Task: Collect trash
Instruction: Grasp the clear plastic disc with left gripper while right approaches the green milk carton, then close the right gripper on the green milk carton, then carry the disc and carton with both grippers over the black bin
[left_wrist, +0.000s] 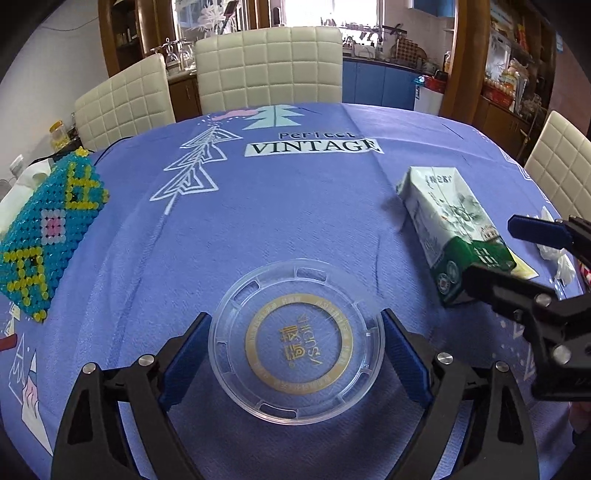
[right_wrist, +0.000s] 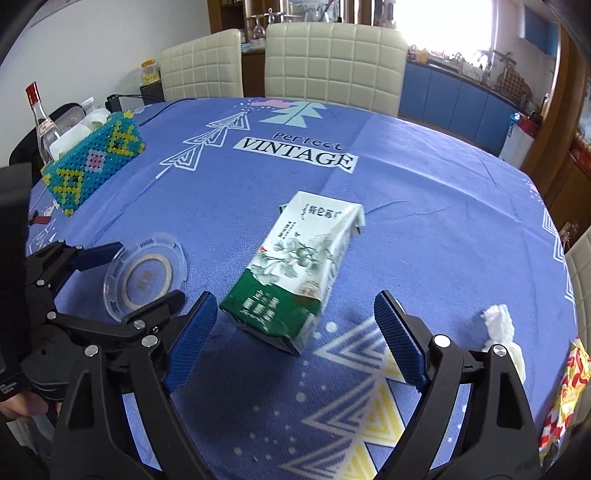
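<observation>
left gripper (left_wrist: 295, 354) spread wide around the clear plastic lid (left_wrist: 296, 341) lying flat on the blue tablecloth (left_wrist: 295, 214), pads beside its rim; right gripper (right_wrist: 295, 339) agape before the fallen milk carton (right_wrist: 295, 269), not gripping. likely risks: the thin lid slipping from closing pads; the carton skidding away

I see a clear round plastic lid (left_wrist: 296, 341), gold ring printed at its centre, flat on the blue cloth | a green-and-white drink carton (right_wrist: 295, 273) on its side, green end toward me, right of the lid | a crumpled white tissue (right_wrist: 500, 325) further right | a red-yellow wrapper (right_wrist: 569, 387) at the table's right edge
</observation>
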